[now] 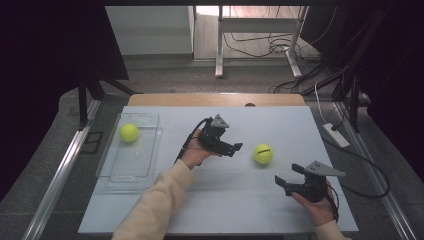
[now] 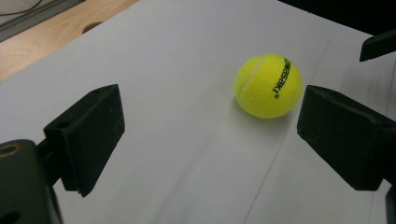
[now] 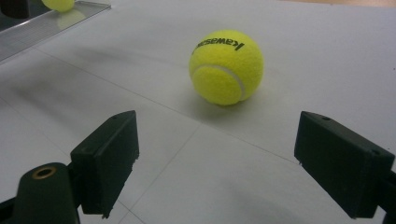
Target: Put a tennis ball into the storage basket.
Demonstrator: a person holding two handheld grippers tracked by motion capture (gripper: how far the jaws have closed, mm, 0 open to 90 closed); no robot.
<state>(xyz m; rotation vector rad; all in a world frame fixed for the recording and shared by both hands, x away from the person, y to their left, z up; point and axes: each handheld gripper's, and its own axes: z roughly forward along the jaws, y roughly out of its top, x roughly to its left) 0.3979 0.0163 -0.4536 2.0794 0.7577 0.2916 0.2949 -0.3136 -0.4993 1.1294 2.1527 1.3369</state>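
High view: on the far left of the pale tabletop [image 1: 240, 210] sits a clear plastic tray [image 1: 112, 167], and a yellow tennis ball [image 1: 129, 132] rests inside it near its far end. Moving right, a person's left arm in a cream sleeve [image 1: 155, 205] reaches in from the bottom, and the left hand [image 1: 194, 152] holds the left tool [image 1: 235, 148] just above the middle of the tabletop, its jaws spread apart and aimed to the right. Just beside it to the right, a second tennis ball [image 1: 263, 154] lies loose on the tabletop, touching neither tool. In the left gripper view this ball [image 2: 268, 86] sits ahead of the wide-open jaws, nearer the right-hand one. Farther right and closer to the person, the right hand [image 1: 320, 207] holds the right tool [image 1: 288, 176], jaws also apart, pointing left toward the ball. In the right gripper view the ball [image 3: 226, 67] rests ahead of the jaws, black lettering on top.
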